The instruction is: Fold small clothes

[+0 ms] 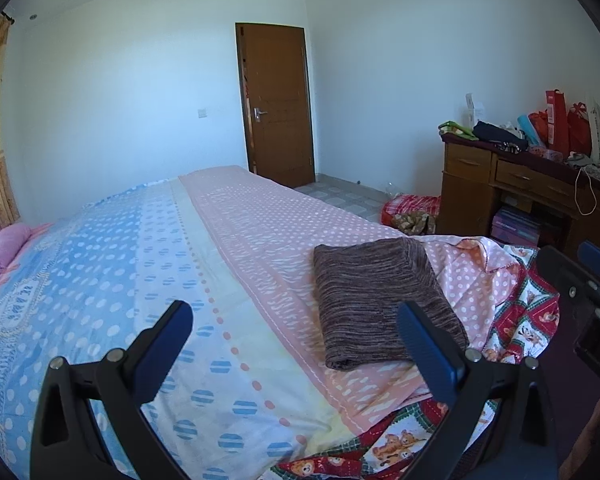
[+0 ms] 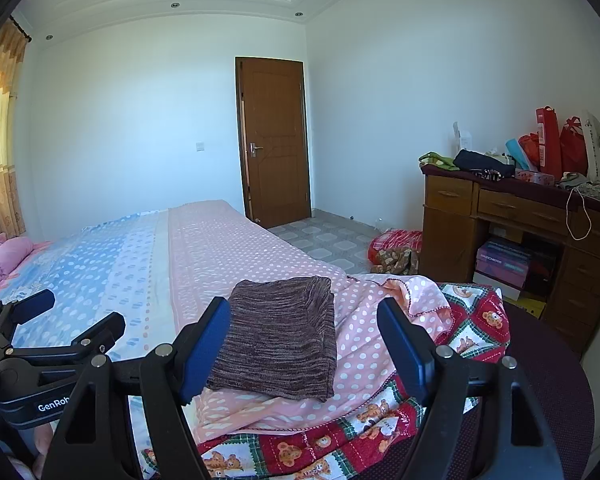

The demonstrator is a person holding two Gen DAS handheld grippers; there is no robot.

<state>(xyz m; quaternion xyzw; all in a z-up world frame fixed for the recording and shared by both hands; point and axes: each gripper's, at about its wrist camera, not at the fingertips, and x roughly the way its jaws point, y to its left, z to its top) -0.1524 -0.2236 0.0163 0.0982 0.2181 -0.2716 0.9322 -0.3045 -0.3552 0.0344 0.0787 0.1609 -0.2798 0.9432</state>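
Note:
A folded brown-purple knit garment [image 1: 384, 300] lies on the pink dotted part of the bed sheet [image 1: 260, 232], near the bed's near right corner. It also shows in the right wrist view [image 2: 280, 340]. My left gripper [image 1: 296, 344] is open and empty, above the bed, with the garment just behind its right finger. My right gripper [image 2: 304, 344] is open and empty, held just in front of the garment, which shows between its fingers. The left gripper [image 2: 68, 316] also shows at the left of the right wrist view.
A red bear-print quilt [image 2: 476, 328] hangs at the bed's near corner. A pink pillow [image 1: 4, 248] lies at the far left. A wooden desk [image 2: 500, 220] with bags and clutter stands on the right. A closed brown door [image 2: 276, 140] is behind the bed.

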